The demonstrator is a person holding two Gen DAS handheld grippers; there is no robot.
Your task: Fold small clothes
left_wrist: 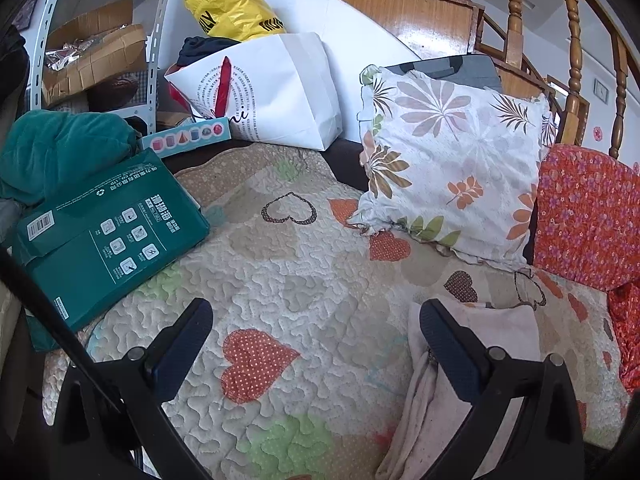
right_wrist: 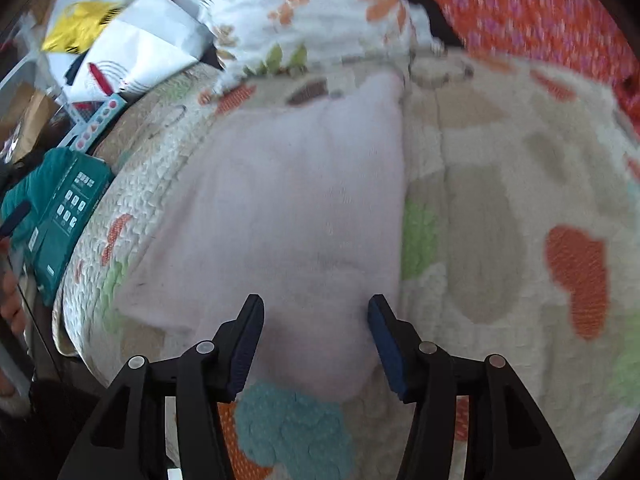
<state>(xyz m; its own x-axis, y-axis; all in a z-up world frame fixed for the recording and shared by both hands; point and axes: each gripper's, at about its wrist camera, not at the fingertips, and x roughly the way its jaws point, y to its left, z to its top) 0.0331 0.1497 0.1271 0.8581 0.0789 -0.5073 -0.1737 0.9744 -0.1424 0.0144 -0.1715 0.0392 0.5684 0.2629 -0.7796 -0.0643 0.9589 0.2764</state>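
A pale pink small garment (right_wrist: pixel 300 200) lies flat on the heart-patterned quilt (right_wrist: pixel 500 168), folded into a rough rectangle. The right wrist view is blurred. My right gripper (right_wrist: pixel 316 300) hovers over the garment's near end with its jaws apart, and no fold of cloth is pinched between the pads. In the left wrist view the same garment (left_wrist: pixel 500 332) shows at the lower right, partly behind the right-hand finger (left_wrist: pixel 452 344). My left gripper (left_wrist: pixel 316 306) stands wide open above bare quilt (left_wrist: pixel 280 260), holding nothing.
A green box (left_wrist: pixel 108 236) and a teal cloth (left_wrist: pixel 60 148) lie at the left. A white paper bag (left_wrist: pixel 280 92) and a yellow bag (left_wrist: pixel 232 4) stand behind. A floral pillow (left_wrist: pixel 452 160) and an orange cushion (left_wrist: pixel 588 216) sit to the right, below a wooden banister (left_wrist: pixel 516 8).
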